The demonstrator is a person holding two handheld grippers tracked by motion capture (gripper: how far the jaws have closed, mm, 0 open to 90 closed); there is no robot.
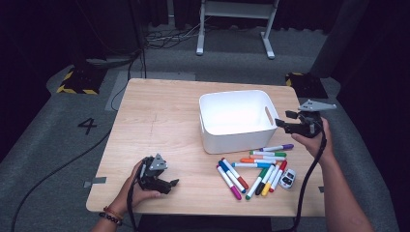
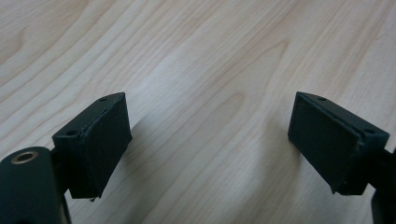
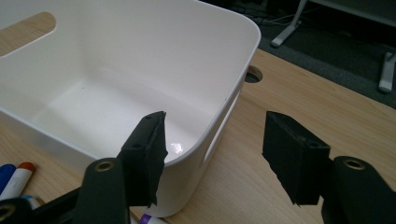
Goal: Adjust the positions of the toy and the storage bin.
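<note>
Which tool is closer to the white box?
Right. The right tool hangs open beside the white box's right wall. The left tool sits open, far off near the table's front-left edge.

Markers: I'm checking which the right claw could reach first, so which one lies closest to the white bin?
The purple-capped marker. It lies topmost in the pile, just off the white bin's front right corner, nearest the right claw.

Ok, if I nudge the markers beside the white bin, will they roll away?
Probably a little. The markers look round-bodied, so a sideways push would likely roll them on the smooth wooden table. They lie packed side by side, which may check that. They look light; open right tongs could likely lift one, though glossy barrels may slip.
</note>
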